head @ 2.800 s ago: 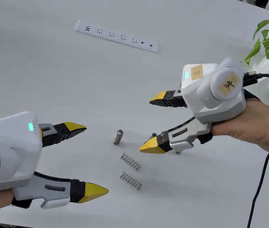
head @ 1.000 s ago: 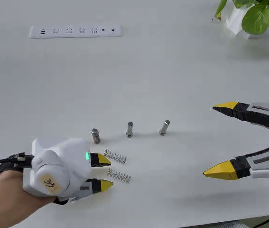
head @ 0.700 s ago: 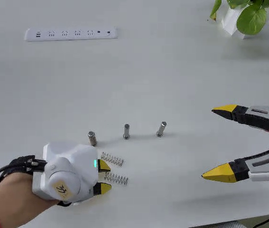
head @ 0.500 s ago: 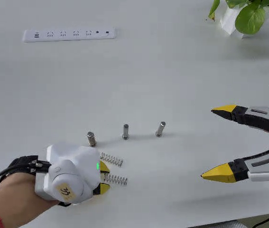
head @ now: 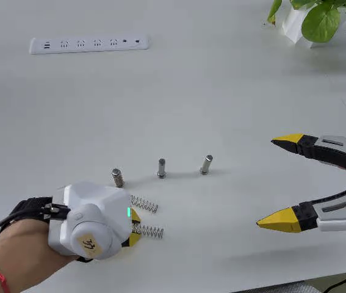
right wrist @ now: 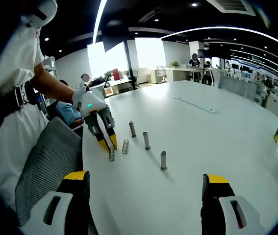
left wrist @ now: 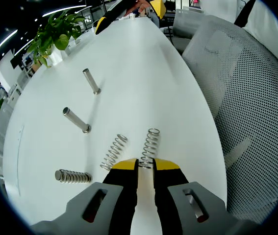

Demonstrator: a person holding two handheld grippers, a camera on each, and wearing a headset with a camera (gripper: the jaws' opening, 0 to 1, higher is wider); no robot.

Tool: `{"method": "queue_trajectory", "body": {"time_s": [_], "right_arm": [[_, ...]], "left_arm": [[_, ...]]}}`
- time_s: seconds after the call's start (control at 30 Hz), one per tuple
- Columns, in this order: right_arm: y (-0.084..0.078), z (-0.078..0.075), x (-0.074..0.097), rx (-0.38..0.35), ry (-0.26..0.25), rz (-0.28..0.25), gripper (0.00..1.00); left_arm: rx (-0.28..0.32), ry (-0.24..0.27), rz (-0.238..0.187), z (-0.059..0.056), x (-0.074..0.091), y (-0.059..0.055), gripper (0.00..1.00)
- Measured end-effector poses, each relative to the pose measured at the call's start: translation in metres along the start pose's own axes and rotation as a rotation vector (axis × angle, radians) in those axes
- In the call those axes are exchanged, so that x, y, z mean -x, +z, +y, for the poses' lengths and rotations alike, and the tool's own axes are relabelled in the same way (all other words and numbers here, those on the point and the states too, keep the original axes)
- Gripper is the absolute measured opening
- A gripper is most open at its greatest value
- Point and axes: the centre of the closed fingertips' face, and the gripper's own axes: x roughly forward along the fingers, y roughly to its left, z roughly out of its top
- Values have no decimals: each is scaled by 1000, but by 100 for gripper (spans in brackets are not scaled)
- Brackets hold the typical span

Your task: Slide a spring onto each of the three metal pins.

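Observation:
Three short metal pins stand in a row on the white table. The left pin (head: 118, 177) (left wrist: 73, 176) wears a spring, while the middle pin (head: 162, 168) and right pin (head: 206, 164) are bare. Two loose springs lie in front: the far spring (head: 144, 204) (left wrist: 114, 152) and the near spring (head: 149, 231) (left wrist: 150, 144). My left gripper (head: 133, 227) (left wrist: 146, 164) has its yellow tips pinched on the near spring's end, and the spring still rests on the table. My right gripper (head: 281, 180) (right wrist: 146, 178) hovers wide open, well right of the pins.
A white power strip (head: 89, 44) lies at the far left of the table. A potted plant (head: 319, 18) stands at the far right corner. A grey mesh chair (left wrist: 246, 98) sits just off the table's near edge, beside the springs.
The left gripper has settled over the near spring and its jaws have narrowed onto the spring's end. The right gripper, earlier close to the pins, now rests off to the right, nearly still.

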Motion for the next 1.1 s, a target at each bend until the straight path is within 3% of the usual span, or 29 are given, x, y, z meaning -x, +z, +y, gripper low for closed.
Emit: {"method": "queue_trajectory", "body": {"time_s": [0.17,0.33,0.63,0.77,0.9,1.1], "right_arm": [[0,0,0,-3,-4,-3,95],[1,2,-2,-6,-3,-6,94],[-1,5,-4,-8,0,-1,93],[0,5,-5,-9,-2,-3,93],[0,8,-6,-11,4,-1,93],[-1,10,-8,-16,5,1,92]], "left_arm": [[23,-14,23,-1,0,-1,8],[123,-23,-2,0,2,4,8],[148,-31,-4,-4,2,2,8],[142,-43,18,-8,0,-1,8],[251,-55,-13,-10,1,3,8],[295,-69,-33,-11,3,3,7]]}}
